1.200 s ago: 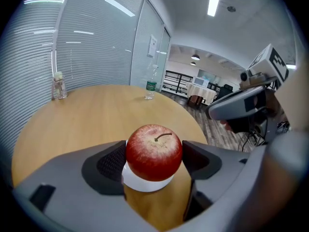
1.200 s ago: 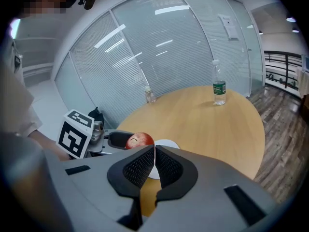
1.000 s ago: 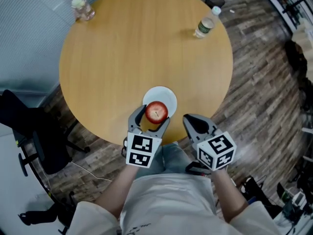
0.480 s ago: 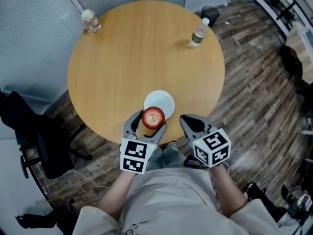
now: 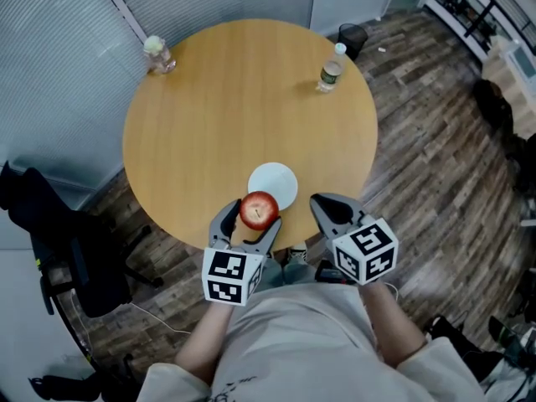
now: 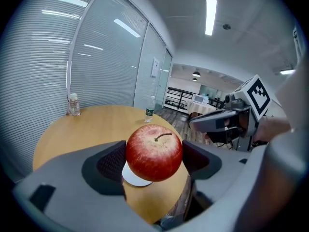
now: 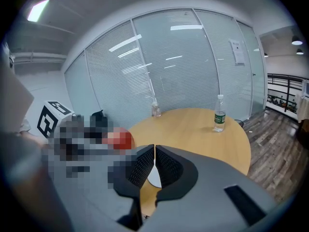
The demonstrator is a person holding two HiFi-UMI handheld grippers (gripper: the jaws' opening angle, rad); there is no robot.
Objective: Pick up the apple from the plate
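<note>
Two hand-held grippers hang over the near edge of the round tabletop (image 5: pixel 234 99). The left hand-held gripper (image 5: pixel 250 218) is clamped on the red apple (image 5: pixel 259 210), one pad on each flank and the stem uppermost. The right hand-held gripper (image 5: pixel 325 203) is pressed together on nothing and sits just beside it.

The apple is clear of the white plate (image 5: pixel 278 182). It is held in the air on the person's side of the plate, which lies bare near the tabletop's near edge. The pick-up itself looks done.

The main risk is a slip. The pads meet smooth, rounded skin over a small area, so a tilt or a slackened squeeze could let the fruit roll out. It hangs about over the rim of the tabletop, so a drop would likely carry it off to the wooden floor (image 5: pixel 419 157) and not back onto the plate. A bump from the right hand-held gripper, close at its side, could do the same.

Little else is near. A water bottle (image 5: pixel 329 72) with a green label stands at the far right edge, and a small clear bottle (image 5: pixel 157 55) at the far left edge, both well apart from the plate. A black office chair (image 5: pixel 67 249) stands on the floor to the left. Nothing blocks the way.
</note>
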